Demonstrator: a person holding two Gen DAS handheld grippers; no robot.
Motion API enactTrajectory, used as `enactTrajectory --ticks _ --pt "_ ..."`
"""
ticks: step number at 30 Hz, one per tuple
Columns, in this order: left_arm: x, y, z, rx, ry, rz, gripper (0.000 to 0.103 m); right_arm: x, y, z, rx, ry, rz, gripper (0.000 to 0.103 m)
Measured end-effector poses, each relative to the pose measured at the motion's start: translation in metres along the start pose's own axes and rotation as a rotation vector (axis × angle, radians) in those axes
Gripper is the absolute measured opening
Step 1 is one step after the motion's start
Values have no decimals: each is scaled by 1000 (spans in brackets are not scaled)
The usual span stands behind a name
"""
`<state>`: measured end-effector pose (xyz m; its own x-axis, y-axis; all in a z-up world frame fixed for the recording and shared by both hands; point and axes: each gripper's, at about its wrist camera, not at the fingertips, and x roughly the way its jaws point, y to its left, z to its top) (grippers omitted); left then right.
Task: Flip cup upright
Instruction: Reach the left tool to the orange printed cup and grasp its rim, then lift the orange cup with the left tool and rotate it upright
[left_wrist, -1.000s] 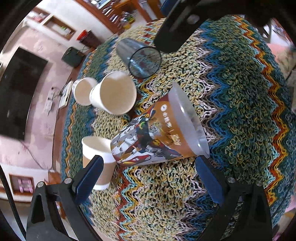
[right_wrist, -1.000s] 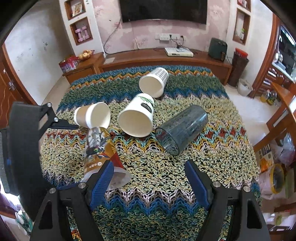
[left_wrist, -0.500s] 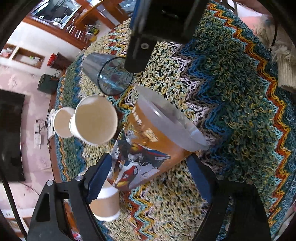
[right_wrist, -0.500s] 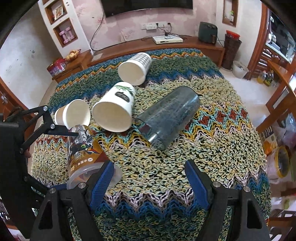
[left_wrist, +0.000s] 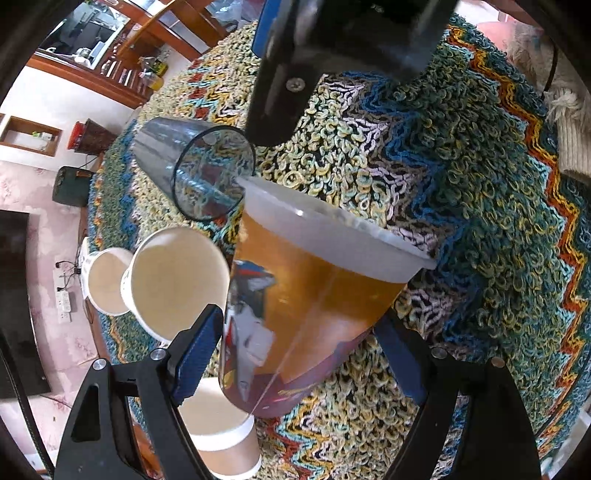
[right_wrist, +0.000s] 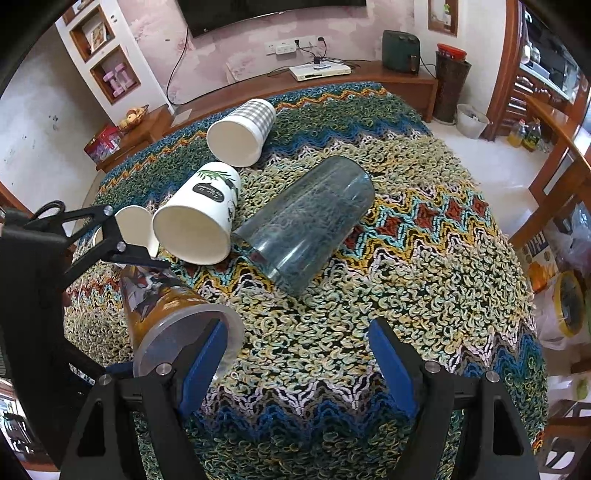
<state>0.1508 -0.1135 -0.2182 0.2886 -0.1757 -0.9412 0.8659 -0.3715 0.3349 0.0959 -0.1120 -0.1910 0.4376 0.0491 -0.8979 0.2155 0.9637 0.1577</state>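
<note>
**Printed cup gripped at a tilt above the knitted cloth**

The orange-brown plastic cup with printed figures and a frosted rim (left_wrist: 310, 295) sits between the blue pads of the left gripper (left_wrist: 295, 354), whose jaws are closed around its lower body. It looks empty. Its long axis is tilted, base toward the gripper and open mouth angled up and away; in the right wrist view the same cup (right_wrist: 166, 310) leans with its rim low near the right gripper (right_wrist: 295, 354). That gripper stands wide apart, holding nothing, above the zigzag-patterned knitted cloth (right_wrist: 424, 258). Beyond lie a dark transparent tumbler (right_wrist: 306, 225), a white paper cup with a leaf print (right_wrist: 199, 218), a checked paper cup (right_wrist: 240, 133) and a small paper cup (right_wrist: 135, 225), all on their sides, none with visible contents.
</note>
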Motion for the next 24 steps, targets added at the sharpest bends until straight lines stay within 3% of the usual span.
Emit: enactTrajectory --ticks 5,8,13,17,24 --pt "13 -9 11 34 16 -39 85 -1 -9 0 16 -1 -4 79" --pt "10 -11 12 11 23 -74 73 -2 -14 -1 35 -2 11 79" --pt "-3 -6 16 -95 9 -73 73 -7 -12 -4 25 -13 30 79" --pt "-11 -16 20 -158 38 -38 73 -15 -13 -7 24 -22 46 79" --pt "-17 -35 25 -339 95 -54 73 -37 -16 -14 20 -60 55 79"
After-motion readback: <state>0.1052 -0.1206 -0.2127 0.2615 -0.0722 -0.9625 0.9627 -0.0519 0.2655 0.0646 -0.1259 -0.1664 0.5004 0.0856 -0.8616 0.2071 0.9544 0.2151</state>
